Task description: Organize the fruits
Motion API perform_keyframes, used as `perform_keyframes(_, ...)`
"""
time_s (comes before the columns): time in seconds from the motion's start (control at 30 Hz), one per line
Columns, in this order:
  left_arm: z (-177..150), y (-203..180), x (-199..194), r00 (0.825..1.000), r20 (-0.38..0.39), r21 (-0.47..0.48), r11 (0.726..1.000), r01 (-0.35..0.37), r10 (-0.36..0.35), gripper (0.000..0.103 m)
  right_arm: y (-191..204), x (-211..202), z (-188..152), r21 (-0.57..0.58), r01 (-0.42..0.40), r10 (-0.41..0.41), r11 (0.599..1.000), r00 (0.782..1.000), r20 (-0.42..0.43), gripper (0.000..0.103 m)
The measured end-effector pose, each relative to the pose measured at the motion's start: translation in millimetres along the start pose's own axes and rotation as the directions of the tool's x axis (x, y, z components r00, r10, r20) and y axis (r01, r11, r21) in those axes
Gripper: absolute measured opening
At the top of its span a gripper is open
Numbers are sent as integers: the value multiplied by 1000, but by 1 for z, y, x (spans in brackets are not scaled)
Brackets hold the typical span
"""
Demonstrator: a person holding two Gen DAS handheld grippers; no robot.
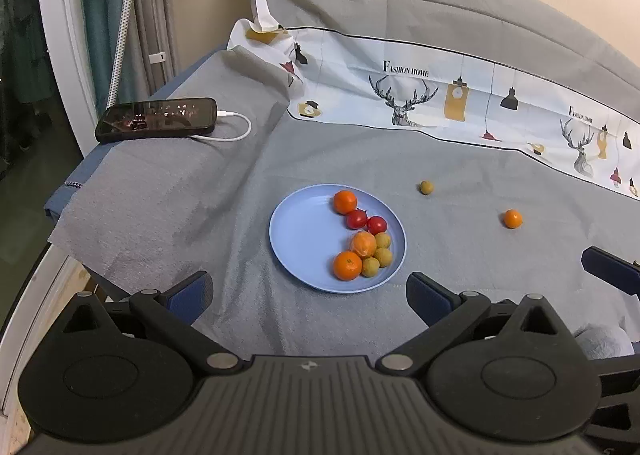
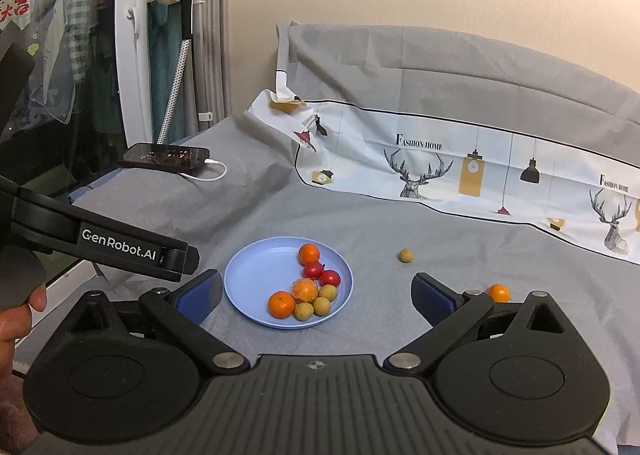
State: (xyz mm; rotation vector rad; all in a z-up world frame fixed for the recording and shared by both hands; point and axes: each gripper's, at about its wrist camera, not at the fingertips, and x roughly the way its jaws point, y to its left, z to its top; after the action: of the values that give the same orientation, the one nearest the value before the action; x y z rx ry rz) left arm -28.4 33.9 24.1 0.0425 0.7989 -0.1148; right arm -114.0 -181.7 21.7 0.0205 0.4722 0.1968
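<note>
Looking along our right gripper (image 2: pixel 316 295), we find its jaws spread wide with nothing between them, and the loose small orange (image 2: pixel 499 292) lies just beyond its right finger, so this gripper is the nearer one. Our left gripper (image 1: pixel 308 293) is equally wide open and empty, hovering by the near rim of the blue plate (image 1: pixel 298 239). The plate already holds two oranges, a peeled one, two red tomatoes and three yellow-green fruits, clustered on its right half. A lone yellow-green fruit (image 2: pixel 405 255) sits farther back on the grey cloth (image 2: pixel 440 231), well apart from the plate.
</note>
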Motion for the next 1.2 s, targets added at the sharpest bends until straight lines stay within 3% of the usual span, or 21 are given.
perform_keyframes(0.87, 12, -11, 16, 999, -28, 31, 999, 20, -20, 103, -7, 17, -3, 37, 9, -8, 999, 999, -36, 100)
perform_keyframes(1.0, 20, -18, 27, 998, -62, 33, 999, 27, -25, 103, -17, 23, -4, 67, 47, -43, 997, 998, -55, 100)
perform_keyframes(1.2, 36, -39, 37, 995, -72, 53, 995, 80, -76, 103, -39, 10, -7, 111, 104, -104, 988, 995, -9, 101)
